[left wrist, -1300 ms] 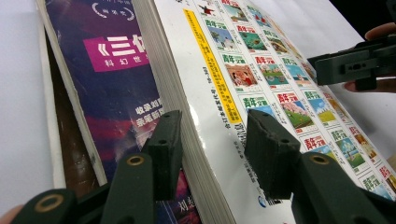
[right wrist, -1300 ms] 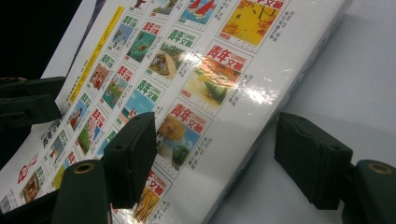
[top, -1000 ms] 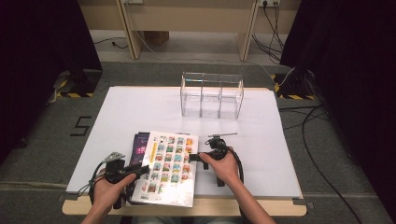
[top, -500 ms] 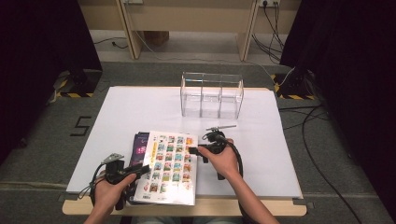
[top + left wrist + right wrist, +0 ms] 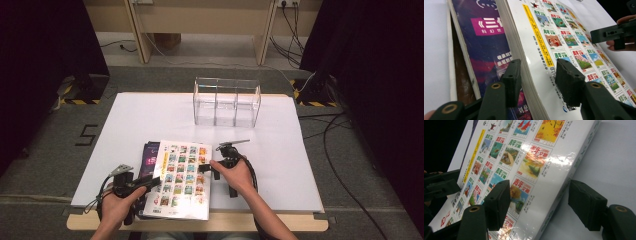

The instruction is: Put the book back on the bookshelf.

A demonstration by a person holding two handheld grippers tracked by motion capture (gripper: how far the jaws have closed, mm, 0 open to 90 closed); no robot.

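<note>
Gloss on the thick white book [image 5: 181, 179] will make it slippery, and it looks heavy and stiff. It lies atop a purple book [image 5: 149, 155] at the bench's [image 5: 300, 165] near edge. Your left tongs [image 5: 537, 75] straddle its page edge; your right tongs [image 5: 540, 205], just opened wide, bracket its spine without pressing. Grip there. The clear three-bay organizer [image 5: 226, 101] stands empty.

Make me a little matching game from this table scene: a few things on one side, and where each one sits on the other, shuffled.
Things:
1. white book with picture grid
2. purple book
3. clear divided box
4. right tool

Places:
A. far side of the table, empty
B. top of the stack
C. at the white book's right edge, jaws open
D. under the white book

Pairs: 1-B, 2-D, 3-A, 4-C
</note>
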